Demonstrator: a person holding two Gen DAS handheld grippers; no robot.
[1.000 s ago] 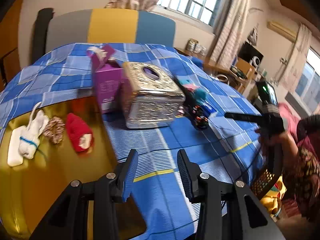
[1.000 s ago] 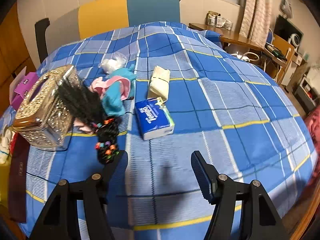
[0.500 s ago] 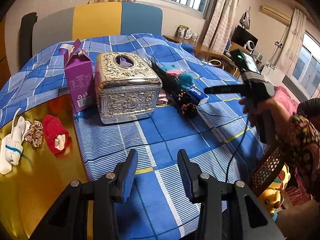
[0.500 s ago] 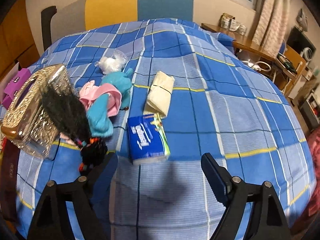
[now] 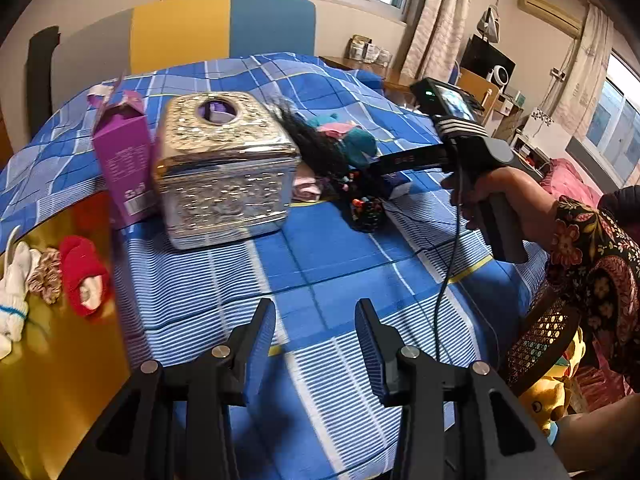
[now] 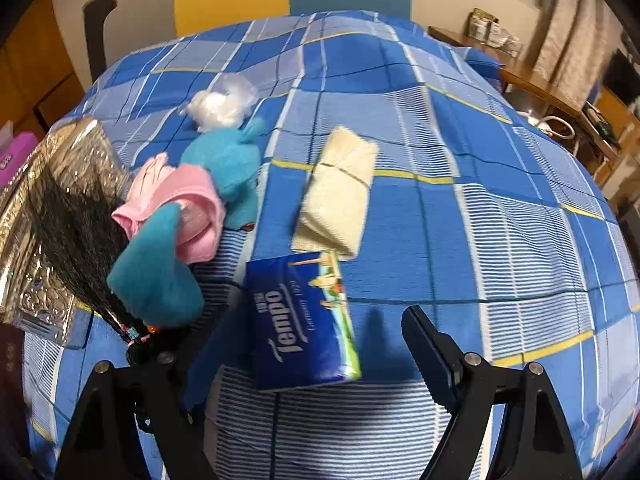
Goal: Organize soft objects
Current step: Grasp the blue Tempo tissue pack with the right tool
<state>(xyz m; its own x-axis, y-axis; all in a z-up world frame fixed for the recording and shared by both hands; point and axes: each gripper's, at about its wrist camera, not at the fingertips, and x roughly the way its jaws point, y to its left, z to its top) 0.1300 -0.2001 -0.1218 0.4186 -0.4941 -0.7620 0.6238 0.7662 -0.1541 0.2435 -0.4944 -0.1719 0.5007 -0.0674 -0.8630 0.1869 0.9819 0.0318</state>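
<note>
Grippers are both standing open and empty. Left gripper (image 5: 316, 336) is hovering over the blue plaid bedspread (image 5: 328, 264), its jaws parted with only cloth showing between them. Right gripper (image 6: 304, 344) is sitting low over the blue Tempo tissue pack (image 6: 304, 320), jaws spread wide, one finger on either side of the pack; contact cannot be confirmed. In the left wrist view the right gripper (image 5: 384, 184) is reaching out from the person's right hand (image 5: 492, 192) toward the cluster of soft items.

Soft items are lying in two groups. On the bedspread: a teal plush (image 6: 228, 168) and a second teal piece (image 6: 156, 276) are resting against a pink cloth (image 6: 188, 204); a folded cream towel (image 6: 340, 188) is lying just beyond the tissue pack; a white wad in clear plastic (image 6: 220, 106) is sitting farther back; a black hairpiece with coloured beads (image 6: 76, 240) is lying against the ornate silver tissue box (image 5: 224, 172). A purple carton (image 5: 124, 160) is standing upright just beside that box.

On the gold surface (image 5: 48, 380) at the left: a red knitted item (image 5: 84, 276), a patterned scrunchie (image 5: 48, 276) and a white sock (image 5: 14, 296) are lying close together.
</note>
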